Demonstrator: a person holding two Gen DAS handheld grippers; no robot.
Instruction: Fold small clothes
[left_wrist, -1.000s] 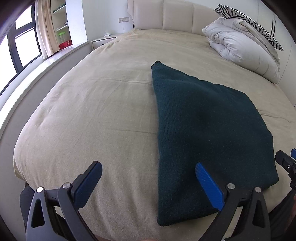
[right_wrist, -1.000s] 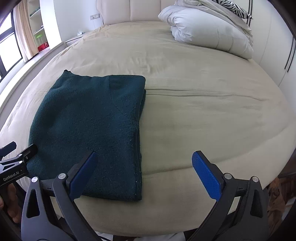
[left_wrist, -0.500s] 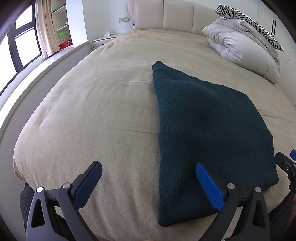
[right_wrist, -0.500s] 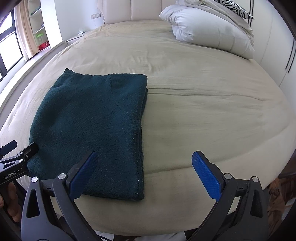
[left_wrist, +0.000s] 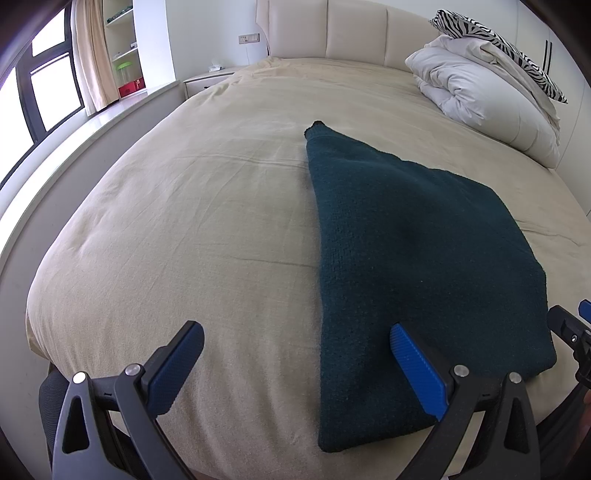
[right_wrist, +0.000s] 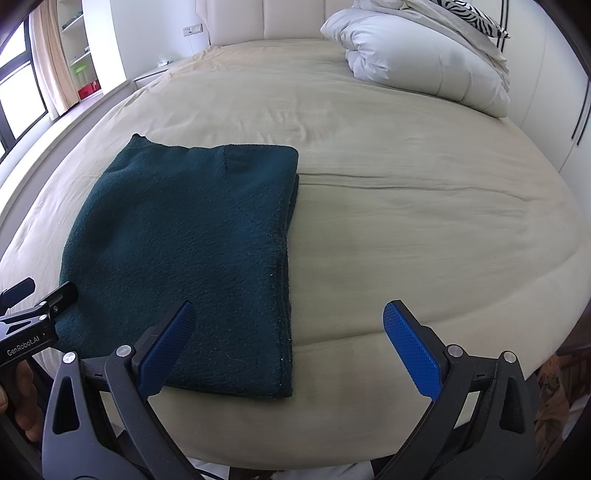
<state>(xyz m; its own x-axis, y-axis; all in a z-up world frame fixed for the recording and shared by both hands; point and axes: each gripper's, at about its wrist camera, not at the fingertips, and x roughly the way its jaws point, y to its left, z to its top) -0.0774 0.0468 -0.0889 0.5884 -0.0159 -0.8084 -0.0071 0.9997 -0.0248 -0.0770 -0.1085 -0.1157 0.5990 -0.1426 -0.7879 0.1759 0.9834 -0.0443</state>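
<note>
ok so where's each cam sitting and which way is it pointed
Left wrist: on the left gripper at the bed's foot, facing the headboard; its open fingers show, and the right gripper's tip at the right edge.
Right wrist: on the right gripper, same heading, further right; its open fingers show, plus the left gripper and a hand at the left edge.
Shared: the green folded garment, beige bed, white duvet.

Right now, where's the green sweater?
The folded dark green sweater lies flat on the beige bed near its foot edge, ahead of both open grippers: right of centre in the left wrist view, left of centre in the right.
</note>
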